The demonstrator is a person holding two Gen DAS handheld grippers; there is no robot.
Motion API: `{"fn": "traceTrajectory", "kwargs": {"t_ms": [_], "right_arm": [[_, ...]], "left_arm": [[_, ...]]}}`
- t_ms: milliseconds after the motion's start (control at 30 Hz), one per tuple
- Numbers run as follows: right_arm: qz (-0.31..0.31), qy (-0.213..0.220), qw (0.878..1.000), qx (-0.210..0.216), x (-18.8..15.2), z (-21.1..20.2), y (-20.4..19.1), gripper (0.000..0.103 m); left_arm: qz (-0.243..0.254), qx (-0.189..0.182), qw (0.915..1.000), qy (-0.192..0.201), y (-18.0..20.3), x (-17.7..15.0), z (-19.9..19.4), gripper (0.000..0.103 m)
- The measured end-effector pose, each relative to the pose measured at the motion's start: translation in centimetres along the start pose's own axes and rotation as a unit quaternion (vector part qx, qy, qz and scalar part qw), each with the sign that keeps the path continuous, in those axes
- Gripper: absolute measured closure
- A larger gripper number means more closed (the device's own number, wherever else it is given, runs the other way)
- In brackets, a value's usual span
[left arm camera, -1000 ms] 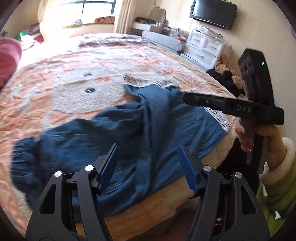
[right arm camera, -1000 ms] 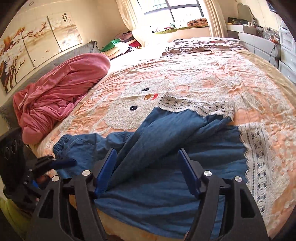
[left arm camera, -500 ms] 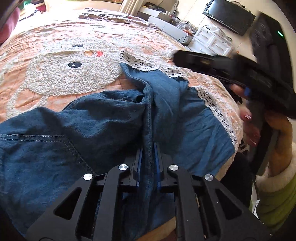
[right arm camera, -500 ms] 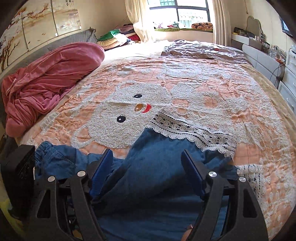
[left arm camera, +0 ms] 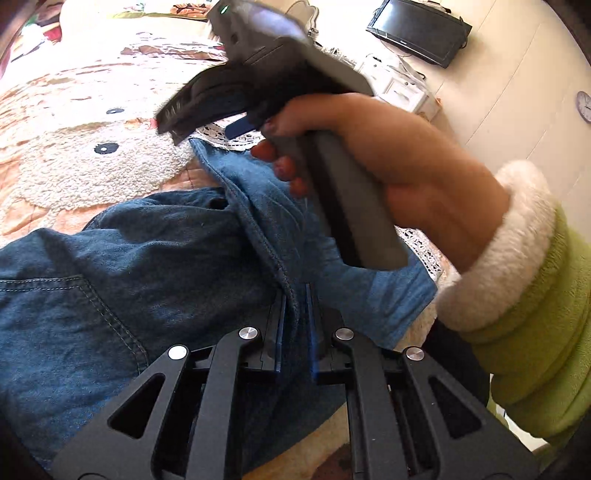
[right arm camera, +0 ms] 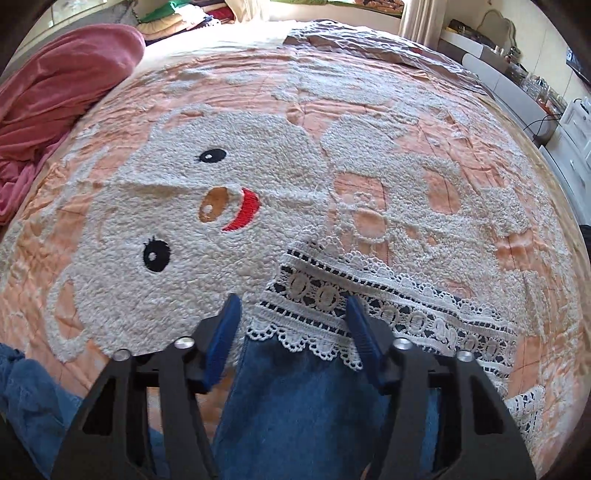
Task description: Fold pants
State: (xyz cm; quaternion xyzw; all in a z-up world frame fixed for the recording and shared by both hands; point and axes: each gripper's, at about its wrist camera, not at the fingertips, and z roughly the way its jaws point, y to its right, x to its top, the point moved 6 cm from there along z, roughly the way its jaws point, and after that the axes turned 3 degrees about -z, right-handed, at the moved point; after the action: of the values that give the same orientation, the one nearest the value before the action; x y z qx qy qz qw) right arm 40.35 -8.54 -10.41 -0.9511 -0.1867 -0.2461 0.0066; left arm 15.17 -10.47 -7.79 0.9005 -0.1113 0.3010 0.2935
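Left wrist view: pants (left arm camera: 155,280), blue denim, spread on bed (right arm camera: 369,122). Left gripper (left arm camera: 294,325) fingers clamped on a seam ridge. Right gripper (right arm camera: 293,332) fingers apart over lace cuff (right arm camera: 369,295). Soft, limp, moderately heavy; best gripped at seams or hems.

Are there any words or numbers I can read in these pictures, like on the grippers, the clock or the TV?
No text can be read anywhere.
Right gripper: its side is motion-blurred, any marking unreadable.
Wall clock: too small, numerals not legible.
TV: screen dark, no readable brand.
Pants and bedspread: only a bear face and lace trim, no lettering.
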Motion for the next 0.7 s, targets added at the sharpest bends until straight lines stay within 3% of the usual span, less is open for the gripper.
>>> {"fn": "traceTrajectory", "kwargs": {"t_ms": [33,67,100,267,433,700], "right_arm": [[0.001,-0.004,1.0,-0.002,-0.1,0.4,0.2,0.079],[0.002,0.0,1.0,0.002,-0.1,0.5,0.5,0.095],[0.005,0.008,1.0,0.016,-0.1,0.1,0.7,0.096],[0.073,0.078,0.991,0.075,-0.3,-5.5,4.6,0.096],[0.136,0.145,0.975,0.097,-2.6,-12.3,10.1,0.096],[0.234,0.163,0.951,0.119,-13.5,-16.7,15.7,0.096]], "left_arm": [[0.0,0.0,1.0,0.001,-0.1,0.0,-0.1,0.099],[0.0,0.001,1.0,0.002,-0.1,-0.1,-0.2,0.099],[0.0,0.002,1.0,0.004,-0.2,-0.1,-0.4,0.099],[0.002,0.02,0.9997,0.015,-0.7,0.0,-1.1,0.1],[0.009,0.034,0.9989,0.031,-0.6,0.4,-1.7,0.1],[0.047,0.036,0.997,0.05,0.1,0.9,-2.7,0.1]]}}
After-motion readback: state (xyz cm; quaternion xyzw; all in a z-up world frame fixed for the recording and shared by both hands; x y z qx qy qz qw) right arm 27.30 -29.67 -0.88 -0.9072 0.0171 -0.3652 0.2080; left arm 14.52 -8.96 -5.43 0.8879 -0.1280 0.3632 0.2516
